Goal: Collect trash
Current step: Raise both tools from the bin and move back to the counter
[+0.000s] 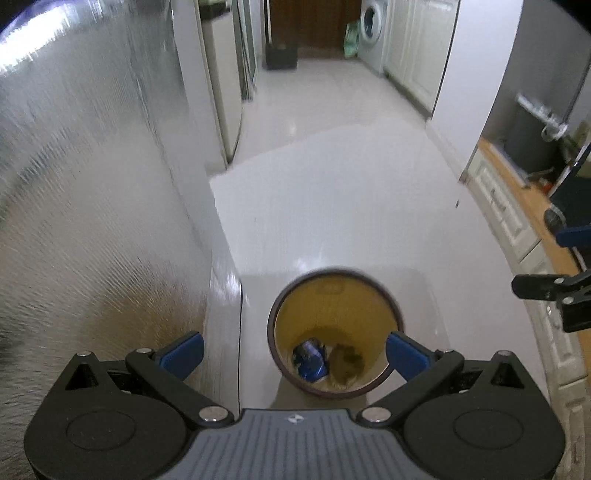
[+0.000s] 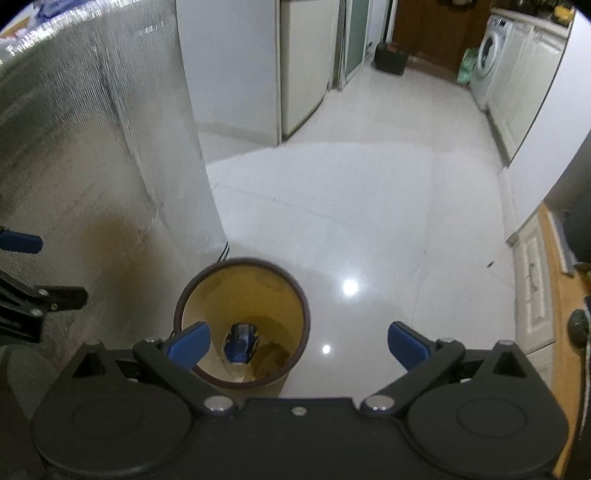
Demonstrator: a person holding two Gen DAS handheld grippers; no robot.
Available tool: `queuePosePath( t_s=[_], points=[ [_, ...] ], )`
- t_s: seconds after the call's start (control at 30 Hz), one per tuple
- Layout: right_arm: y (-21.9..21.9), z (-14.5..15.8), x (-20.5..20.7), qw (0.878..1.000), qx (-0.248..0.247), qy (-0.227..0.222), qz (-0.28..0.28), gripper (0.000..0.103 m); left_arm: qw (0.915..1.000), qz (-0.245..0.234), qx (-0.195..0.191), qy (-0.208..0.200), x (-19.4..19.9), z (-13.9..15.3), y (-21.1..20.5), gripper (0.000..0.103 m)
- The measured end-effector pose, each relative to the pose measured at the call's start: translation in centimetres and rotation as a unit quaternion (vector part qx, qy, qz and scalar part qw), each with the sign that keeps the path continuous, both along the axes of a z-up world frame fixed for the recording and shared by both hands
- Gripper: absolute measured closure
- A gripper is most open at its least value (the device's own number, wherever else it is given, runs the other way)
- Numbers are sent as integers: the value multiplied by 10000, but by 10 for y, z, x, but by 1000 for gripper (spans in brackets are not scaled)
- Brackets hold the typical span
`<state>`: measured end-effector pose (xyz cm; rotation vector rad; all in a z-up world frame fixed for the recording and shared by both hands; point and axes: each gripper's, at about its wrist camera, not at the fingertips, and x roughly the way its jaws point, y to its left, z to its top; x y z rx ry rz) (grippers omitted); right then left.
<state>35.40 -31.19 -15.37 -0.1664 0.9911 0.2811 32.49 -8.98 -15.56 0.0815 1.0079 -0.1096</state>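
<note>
White tiled floor (image 2: 369, 206), yellow bin (image 1: 334, 295) holding blue wrapper (image 2: 240, 341), both tongs (image 1: 293, 349) (image 2: 299, 345) spread empty.

No words or numbers to read

The only sign is a small white mark, like two little triangles tip to tip, on the grey ribbed plate (image 1: 295, 443) at the bottom middle of the left wrist view. It is a shape, with no letters. The blue wrapper (image 1: 310, 360) inside the yellow bin (image 1: 295, 314), near the bottom middle of both views, may have print on it, but it is too small and blurry to read. The washing machine (image 1: 373, 26) at the top right of the frame has no letters that can be made out.
</note>
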Motion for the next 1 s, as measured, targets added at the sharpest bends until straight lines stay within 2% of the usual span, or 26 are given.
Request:
queuePosePath(
  t_s=[0.27, 0.47, 0.63, 0.8, 1.0],
  points=[
    [-14, 58, -31, 9972, 142, -719, -160, 0, 9966, -185, -77, -795, -41, 62, -14, 0],
    [-18, 103, -55, 9898, 291, -1360, -312, 0, 9889, -274, -36, -1461, -75, 108, -20, 0],
    [-15, 133, -71, 9808, 516, -1848, -353, 0, 9790, -244, 49, -2023, -106, 149, -12, 0],
    [-2, 155, -88, 9728, 560, -2228, -286, 0, 9647, -200, 136, -2621, -139, 196, 6, 0],
    [23, 173, -100, 9641, 643, -2572, -145, 0, 9481, -163, 520, -3132, -166, 244, 36, 0]
  ],
)
